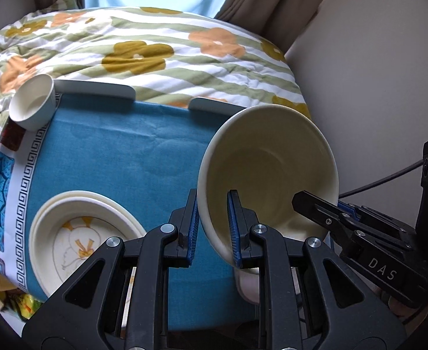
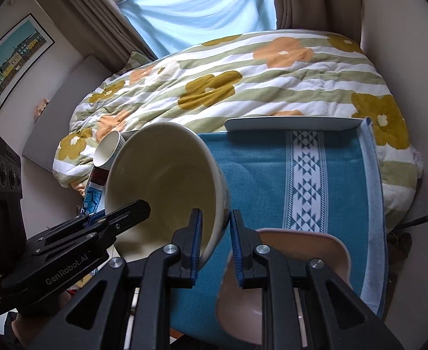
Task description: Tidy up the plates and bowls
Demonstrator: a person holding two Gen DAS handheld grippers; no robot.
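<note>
A large cream bowl (image 1: 275, 169) is held tilted in the air above the blue cloth. My left gripper (image 1: 212, 227) is shut on its near left rim, one finger inside and one outside. My right gripper (image 2: 215, 233) is shut on its right rim; the bowl also shows in the right wrist view (image 2: 161, 180). The right gripper's fingers (image 1: 315, 207) show at the bowl's right edge in the left wrist view. A stack of cream plates (image 1: 79, 233) with a floral one on top lies at the front left. A small white cup (image 1: 33, 105) lies tilted at the far left.
A pink bowl (image 2: 289, 280) sits below my right gripper on the blue cloth (image 2: 257, 169). A white tray rim (image 2: 292, 122) runs along the far edge. A floral quilt (image 2: 228, 81) lies behind, with curtains and a wall beyond.
</note>
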